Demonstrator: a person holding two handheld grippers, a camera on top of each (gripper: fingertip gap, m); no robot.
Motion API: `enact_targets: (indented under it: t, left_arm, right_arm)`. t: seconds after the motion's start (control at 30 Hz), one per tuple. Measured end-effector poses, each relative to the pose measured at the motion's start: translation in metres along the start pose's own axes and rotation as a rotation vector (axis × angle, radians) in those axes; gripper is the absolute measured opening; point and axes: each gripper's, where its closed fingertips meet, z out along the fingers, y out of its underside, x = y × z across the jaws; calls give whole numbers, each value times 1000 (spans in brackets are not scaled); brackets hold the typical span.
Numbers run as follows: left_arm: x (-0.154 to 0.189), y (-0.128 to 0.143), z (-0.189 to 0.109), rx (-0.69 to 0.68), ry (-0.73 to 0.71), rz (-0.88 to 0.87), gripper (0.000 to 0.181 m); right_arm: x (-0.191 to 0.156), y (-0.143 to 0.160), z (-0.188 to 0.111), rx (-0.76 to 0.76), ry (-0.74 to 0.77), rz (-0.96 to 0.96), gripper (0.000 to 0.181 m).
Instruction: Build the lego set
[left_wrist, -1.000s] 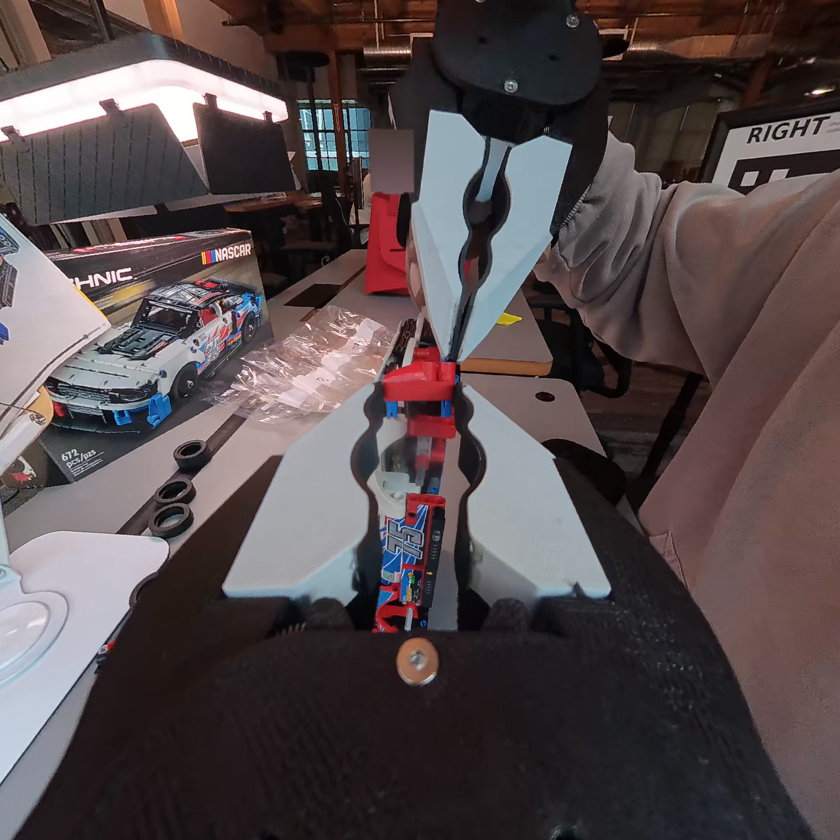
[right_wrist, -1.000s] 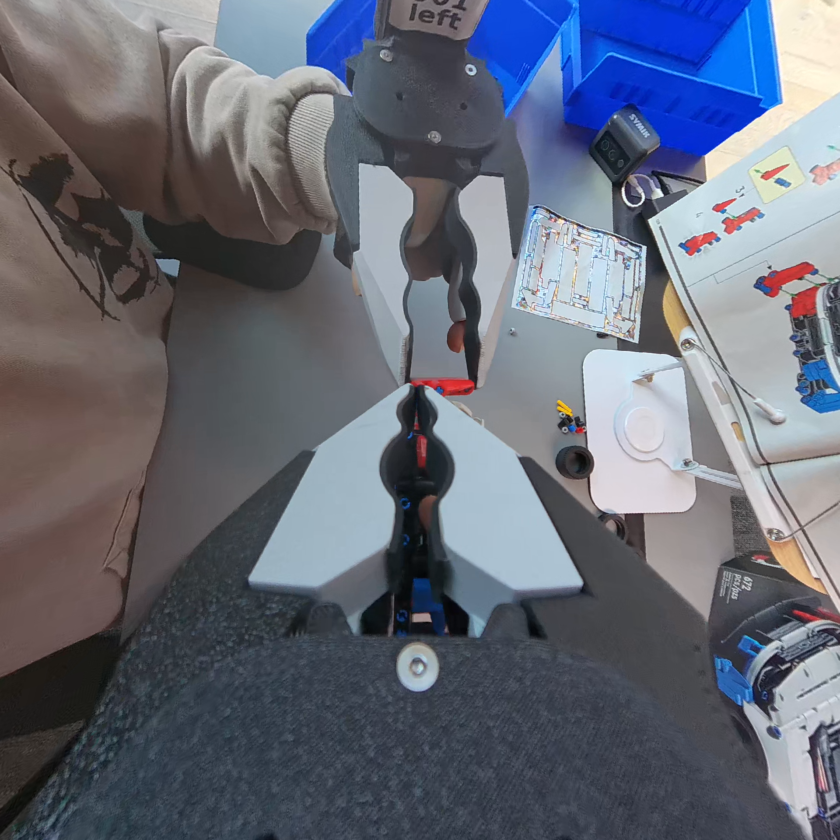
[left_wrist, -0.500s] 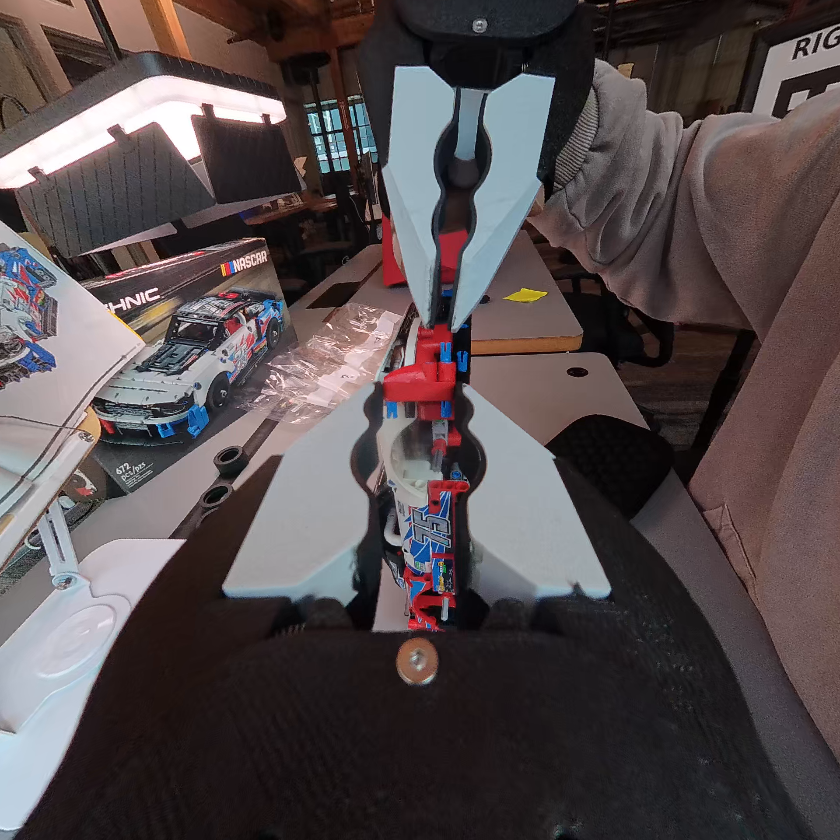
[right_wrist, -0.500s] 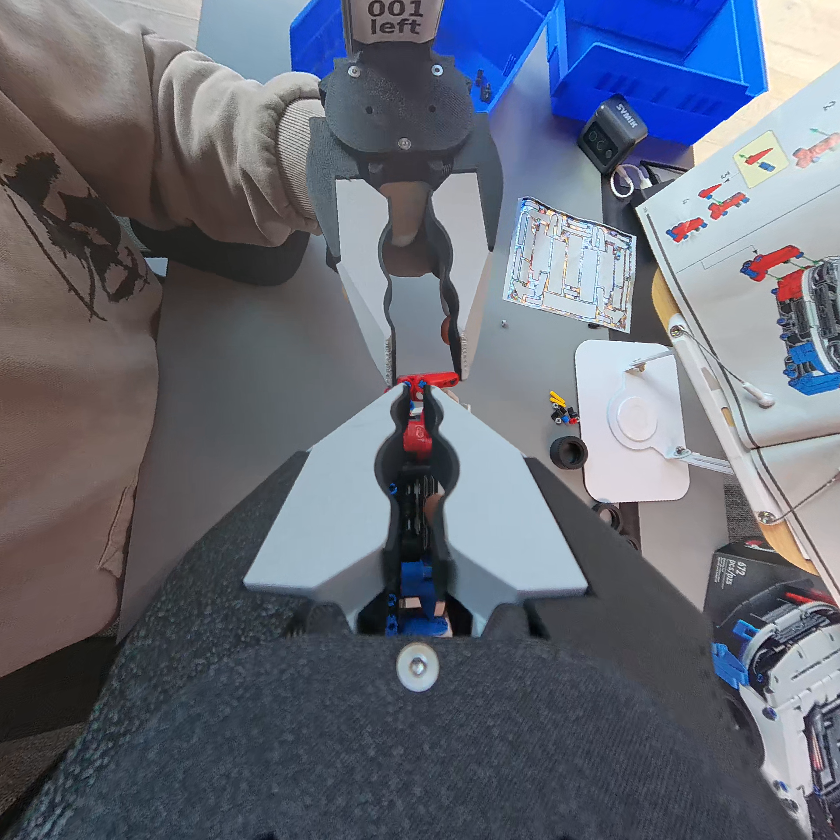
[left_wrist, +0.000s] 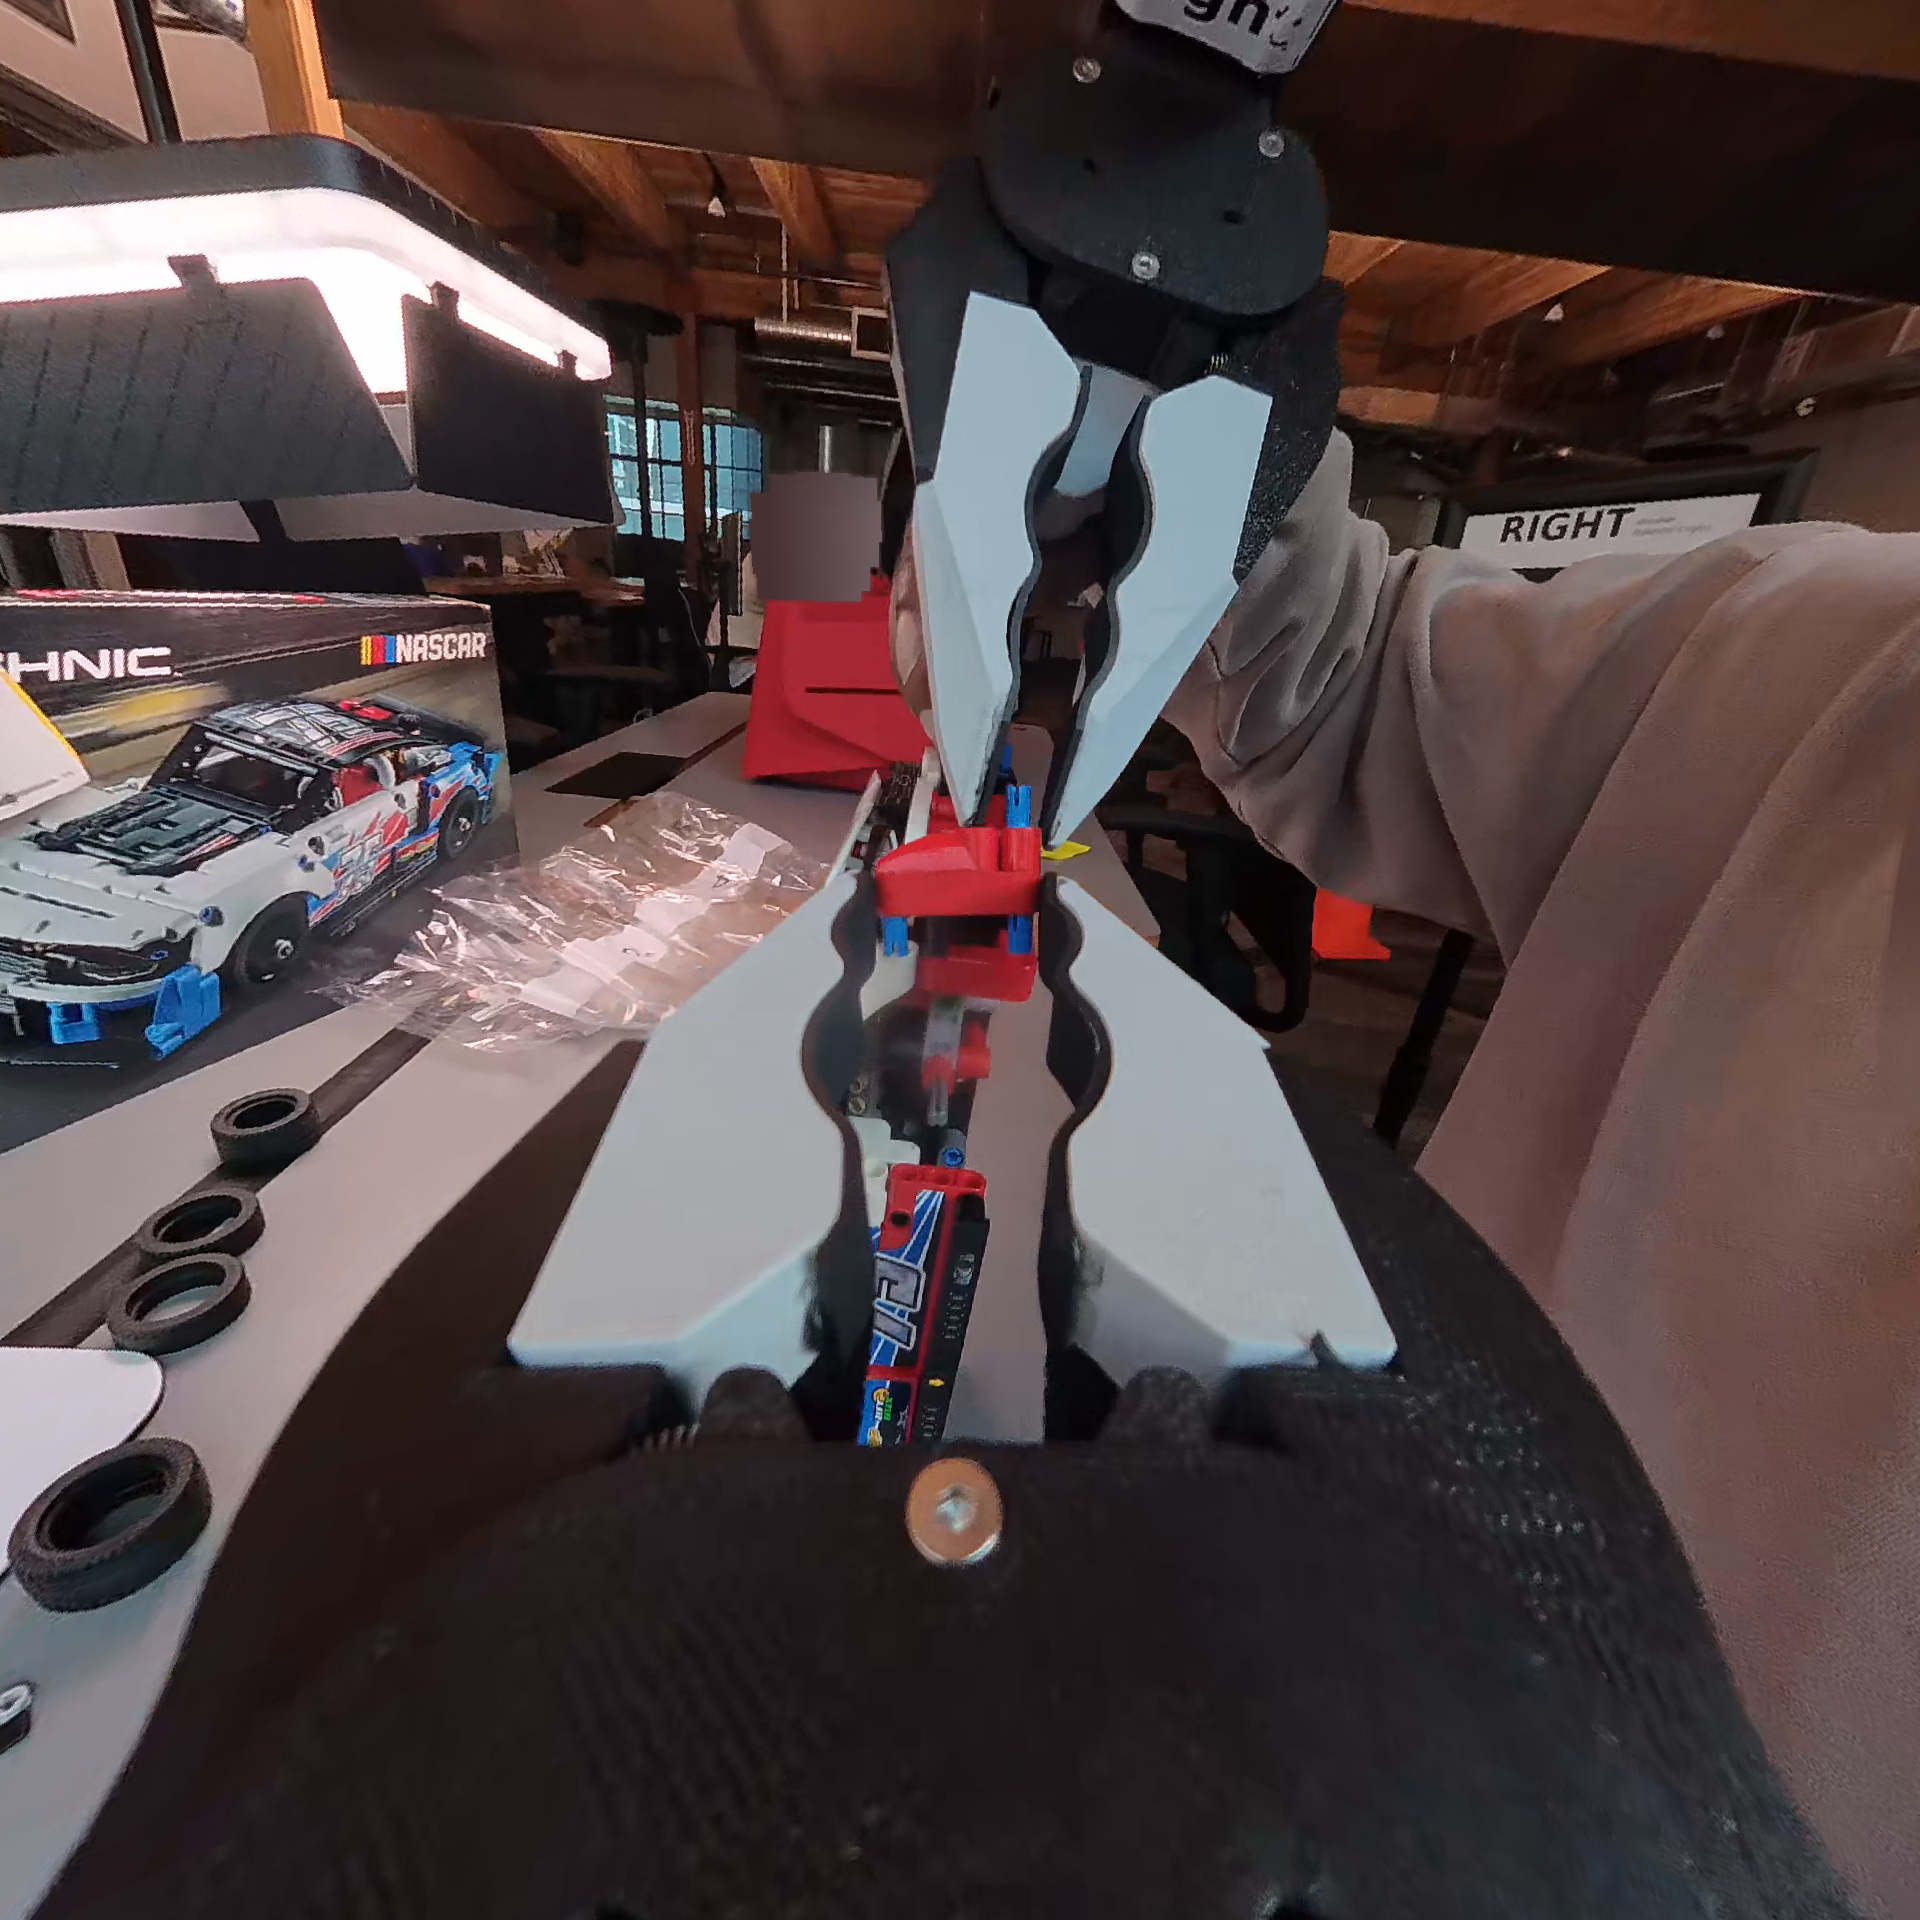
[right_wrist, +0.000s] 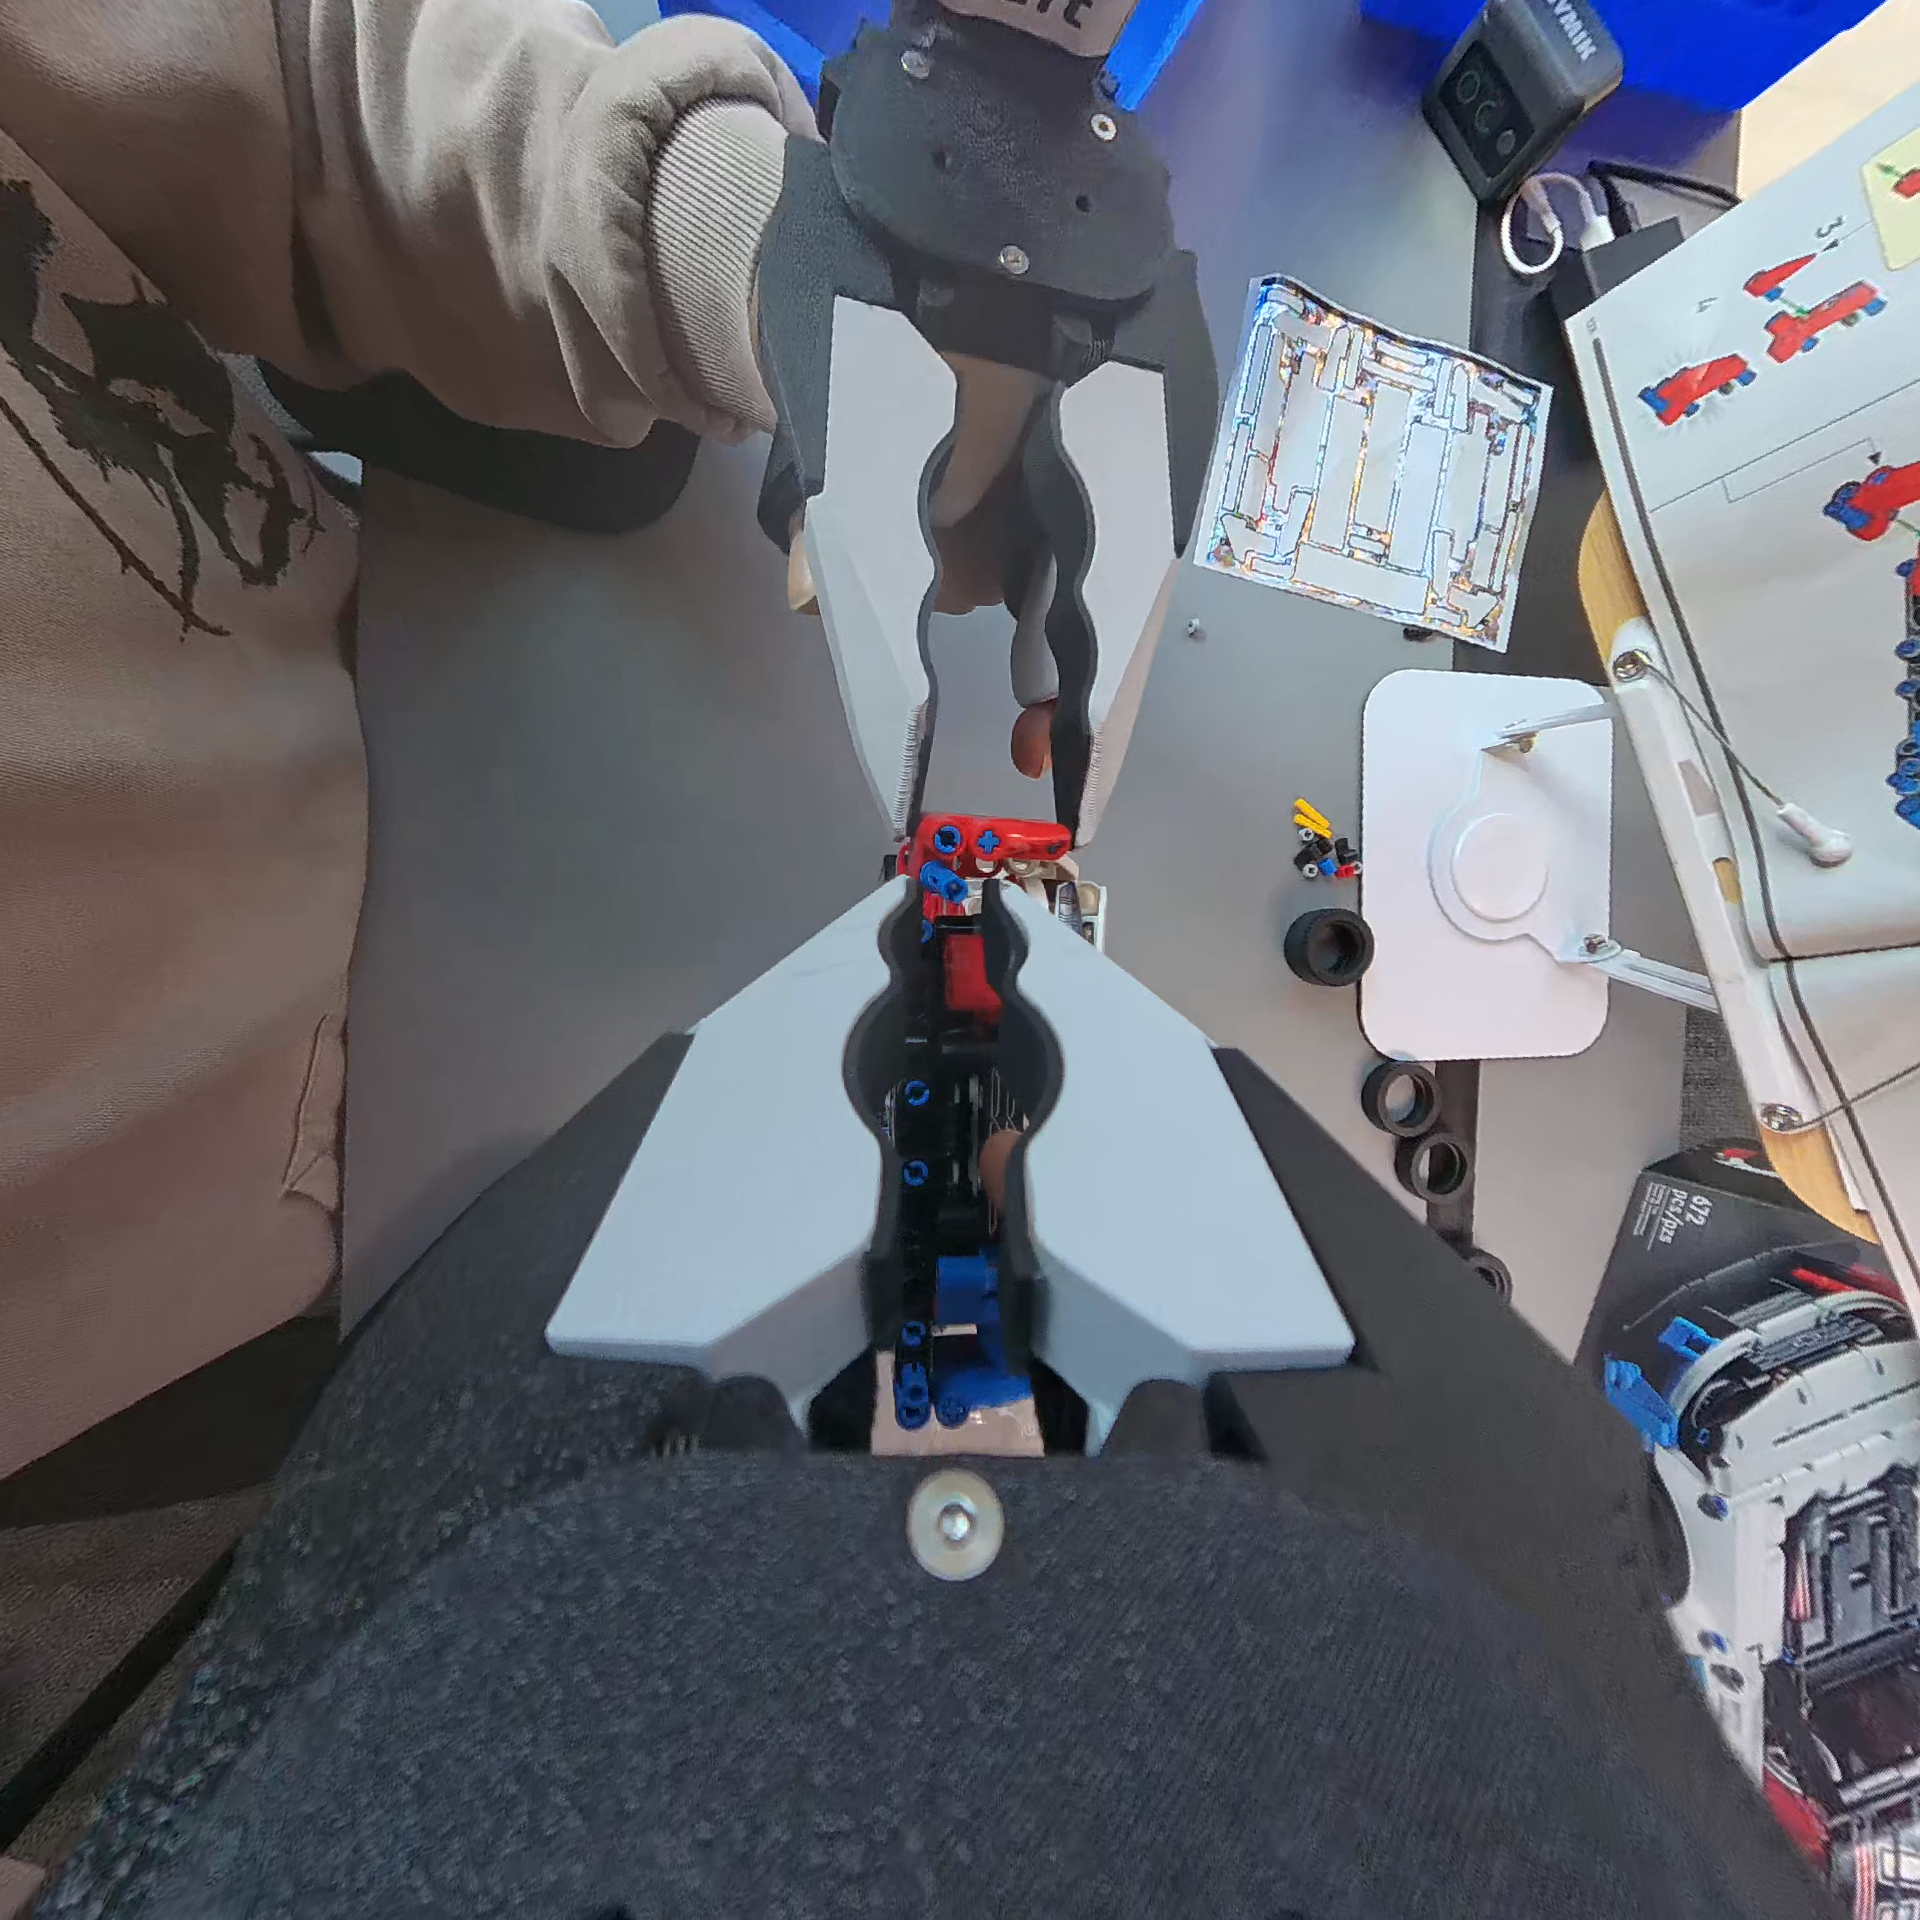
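A part-built lego car model, red, white, blue and black, is held in the air between both grippers. My left gripper is shut on it, with the red end piece between its tips and the stickered side panel running back between the fingers. My right gripper comes down from above with its tips on the red end around a blue pin. In the right wrist view the right gripper is closed on a black beam with blue pins, and the left gripper clamps the red piece from the far side.
The set's box, clear plastic bags and several black tyres lie on the grey table to the left. A sticker sheet, the instruction booklet on a stand, its white base and small loose pieces lie to the right. Both grippers' tips are close together, under 4 cm apart.
The two grippers have come closer together. The right gripper's tips now stand slightly apart around a blue pin on the red end. The model has turned a little in the left gripper.
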Motion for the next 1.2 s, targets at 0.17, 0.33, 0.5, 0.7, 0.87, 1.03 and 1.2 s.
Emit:
enact_targets:
  t: [0.17, 0.33, 0.5, 0.7, 0.87, 1.03, 1.2]
  left_arm:
    - [0, -1, 0, 34, 12, 1, 29]
    - [-7, -12, -8, 43, -42, 21, 29]
    - [-18, -28, -28, 95, -95, 3, 22]
    - [-16, -25, -25, 48, -121, 44, 13]
    - [-14, -10, -12, -38, -136, 86, 8]
    - [-10, 2, -2, -92, -135, 121, 4]
    - [-11, 3, -1, -102, -147, 129, 0]
  right_arm:
    - [0, 0, 1, -36, -2, 2, 4]
    - [5, 1, -5, -59, -9, 28, 1]
    - [0, 4, -8, -89, -7, 31, 1]
    - [-8, 8, -7, -149, -22, 35, 1]
    - [-9, 8, -3, -208, -9, 32, 1]
    - [-9, 9, 1, -240, -5, 33, 1]
    - [-6, 8, 1, -257, -12, 43, 1]
